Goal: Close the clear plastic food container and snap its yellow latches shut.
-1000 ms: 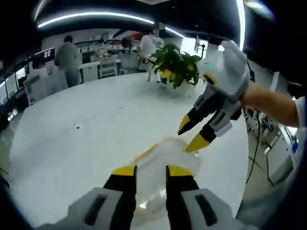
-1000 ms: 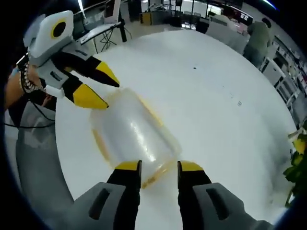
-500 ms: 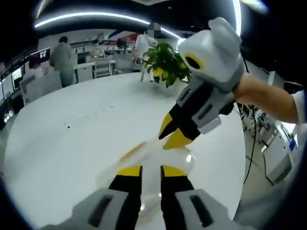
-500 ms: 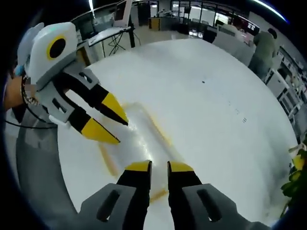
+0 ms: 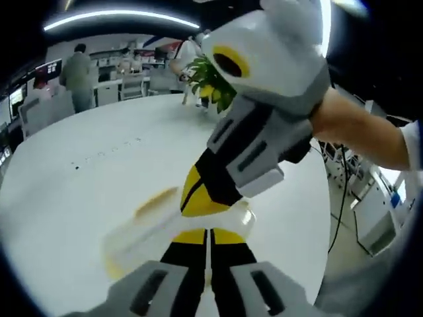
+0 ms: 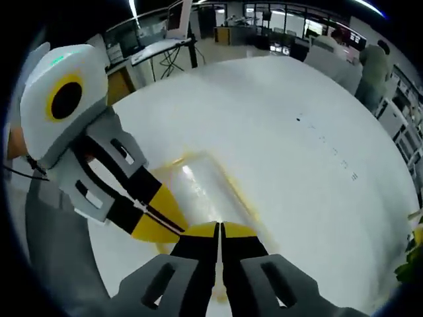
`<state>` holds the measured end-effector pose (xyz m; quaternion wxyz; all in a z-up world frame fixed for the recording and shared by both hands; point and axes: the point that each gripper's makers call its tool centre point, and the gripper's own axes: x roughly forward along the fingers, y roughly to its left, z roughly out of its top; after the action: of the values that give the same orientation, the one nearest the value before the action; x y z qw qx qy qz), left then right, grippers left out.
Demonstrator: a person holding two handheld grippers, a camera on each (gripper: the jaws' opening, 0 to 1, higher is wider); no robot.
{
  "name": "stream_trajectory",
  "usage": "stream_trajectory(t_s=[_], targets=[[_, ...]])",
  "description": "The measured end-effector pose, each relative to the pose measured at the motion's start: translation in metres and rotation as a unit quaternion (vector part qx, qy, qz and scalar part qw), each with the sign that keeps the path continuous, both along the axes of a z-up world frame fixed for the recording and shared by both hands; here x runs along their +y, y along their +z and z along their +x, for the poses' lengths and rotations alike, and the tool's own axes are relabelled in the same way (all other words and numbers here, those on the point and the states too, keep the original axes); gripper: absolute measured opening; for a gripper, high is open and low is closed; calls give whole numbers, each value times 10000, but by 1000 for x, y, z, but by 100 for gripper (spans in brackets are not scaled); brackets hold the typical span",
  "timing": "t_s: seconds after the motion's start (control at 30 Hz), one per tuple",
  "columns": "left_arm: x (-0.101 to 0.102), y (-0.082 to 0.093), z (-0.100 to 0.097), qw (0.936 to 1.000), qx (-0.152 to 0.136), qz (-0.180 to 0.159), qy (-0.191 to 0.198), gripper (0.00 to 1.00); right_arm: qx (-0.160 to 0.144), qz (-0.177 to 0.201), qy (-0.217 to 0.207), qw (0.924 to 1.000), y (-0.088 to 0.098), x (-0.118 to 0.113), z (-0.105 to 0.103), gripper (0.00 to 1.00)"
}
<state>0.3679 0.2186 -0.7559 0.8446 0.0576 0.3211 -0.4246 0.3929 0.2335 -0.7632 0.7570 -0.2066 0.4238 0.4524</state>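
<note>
Container (image 6: 201, 191) on white bench (image 6: 284, 145), just ahead of both tips | left gripper (image 5: 209, 236) fingers clenched together | right gripper (image 6: 219, 229) fingers clenched, tips at container's near edge; contact unclear.

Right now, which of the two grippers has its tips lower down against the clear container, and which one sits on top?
The left gripper sits lower, its shut tips against the container on its near side. The right gripper comes down from above, jaws shut, onto the lid.
</note>
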Motion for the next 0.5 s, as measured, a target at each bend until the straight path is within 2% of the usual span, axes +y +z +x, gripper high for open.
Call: stream_trajectory(t_s=[0.13,0.37,0.5], targets=[[-1,-8,-6,9999,88,63,-114,0,-18,78,68,9999,2,6,0,0],[3,-7,-6,9999,157,-35,-43,0,60,79,142,9999,-2,9,-2,0],[2,-6,-8,9998,188,-35,-66,0,6,78,106,9999,-1,9,3,0]])
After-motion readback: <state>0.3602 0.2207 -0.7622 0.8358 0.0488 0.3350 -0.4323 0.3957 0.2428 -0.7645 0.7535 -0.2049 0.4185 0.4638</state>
